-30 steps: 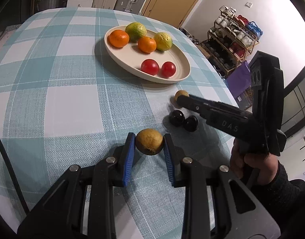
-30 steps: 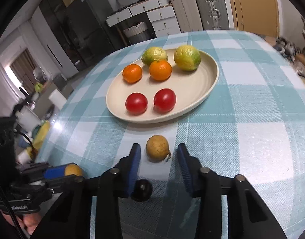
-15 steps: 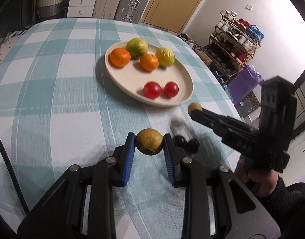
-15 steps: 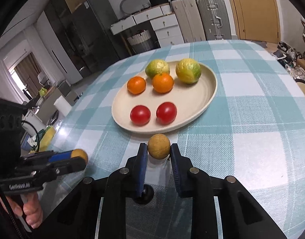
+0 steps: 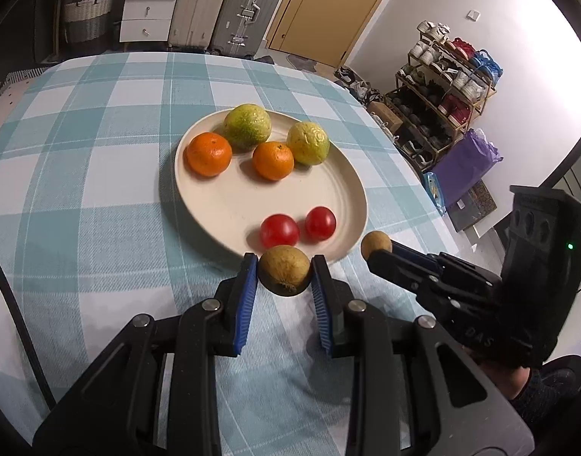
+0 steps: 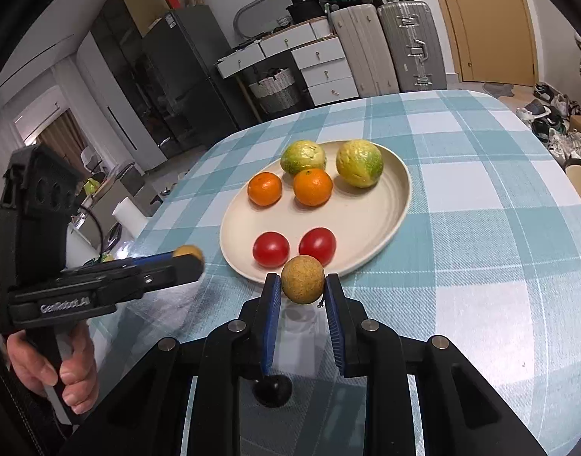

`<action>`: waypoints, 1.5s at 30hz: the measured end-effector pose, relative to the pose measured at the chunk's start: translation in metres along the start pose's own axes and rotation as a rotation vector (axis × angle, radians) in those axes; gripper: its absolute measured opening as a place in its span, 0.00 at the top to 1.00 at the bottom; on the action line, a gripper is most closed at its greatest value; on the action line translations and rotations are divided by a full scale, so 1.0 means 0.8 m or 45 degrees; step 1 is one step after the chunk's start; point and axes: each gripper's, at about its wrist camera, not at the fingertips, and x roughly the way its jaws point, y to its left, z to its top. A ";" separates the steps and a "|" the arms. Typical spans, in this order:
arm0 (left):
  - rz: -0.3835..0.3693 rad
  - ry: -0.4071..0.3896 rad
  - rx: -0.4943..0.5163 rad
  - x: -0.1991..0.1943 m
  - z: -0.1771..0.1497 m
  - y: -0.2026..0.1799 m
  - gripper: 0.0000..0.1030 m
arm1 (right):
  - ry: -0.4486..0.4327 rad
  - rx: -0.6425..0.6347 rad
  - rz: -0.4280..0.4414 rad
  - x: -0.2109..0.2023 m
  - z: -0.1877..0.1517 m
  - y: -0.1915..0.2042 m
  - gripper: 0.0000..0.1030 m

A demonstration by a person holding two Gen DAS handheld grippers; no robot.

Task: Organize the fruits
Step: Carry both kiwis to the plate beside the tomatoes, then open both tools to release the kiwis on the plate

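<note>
**Two grippers, each carrying a brown fruit, at the near rim of the fruit plate**

Left wrist view: the left gripper [image 5: 284,274] is clenched on a round, rough-skinned brown fruit [image 5: 284,269], held between its blue pads [image 5: 246,296] above the teal-and-white checked tablecloth [image 5: 81,190], just short of the near rim of the cream oval plate [image 5: 214,205]. On the plate lie two orange mandarins [image 5: 209,154] [image 5: 272,160], two yellow-green citrus fruits [image 5: 247,126] [image 5: 308,143] behind them, and two red tomatoes [image 5: 279,230] [image 5: 320,222] near the front rim. At right, the right gripper [image 5: 378,249] appears side-on, with a smaller tan round fruit [image 5: 376,243] at its tip; only this view shows the shoe rack [image 5: 438,87] and purple bag [image 5: 465,163] beyond the table's edge.

Right wrist view: the right gripper [image 6: 302,285] grasps the tan, speckled fruit [image 6: 302,279] between its pads [image 6: 272,304], close to the plate's [image 6: 366,220] front rim and directly before the tomatoes [image 6: 271,249] [image 6: 317,245]. Visible here alone is a small dark round fruit [image 6: 272,390] on the cloth beneath the gripper's body, partly hidden by it. At left, the left gripper [image 6: 188,256] is seen side-on with the person's bare hand [image 6: 62,372] on its handle; its brown fruit [image 6: 186,251] is blurred. This view also shows the black cabinet [image 6: 169,76], the white drawers [image 6: 321,64] and two suitcases [image 6: 408,45].
</note>
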 end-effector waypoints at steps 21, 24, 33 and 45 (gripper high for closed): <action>0.028 0.051 -0.034 0.053 0.044 0.035 0.75 | 0.052 0.026 -0.059 0.038 0.040 -0.031 0.77; 0.018 0.056 -0.029 0.057 0.045 0.032 0.75 | 0.058 0.023 -0.066 0.041 0.043 -0.032 0.76; 0.001 -0.003 -0.024 0.041 0.055 0.025 0.71 | -0.008 0.018 -0.031 0.025 0.048 -0.028 0.52; 0.054 -0.044 0.025 0.002 0.038 0.000 0.57 | -0.095 0.002 -0.036 -0.021 0.044 -0.012 0.49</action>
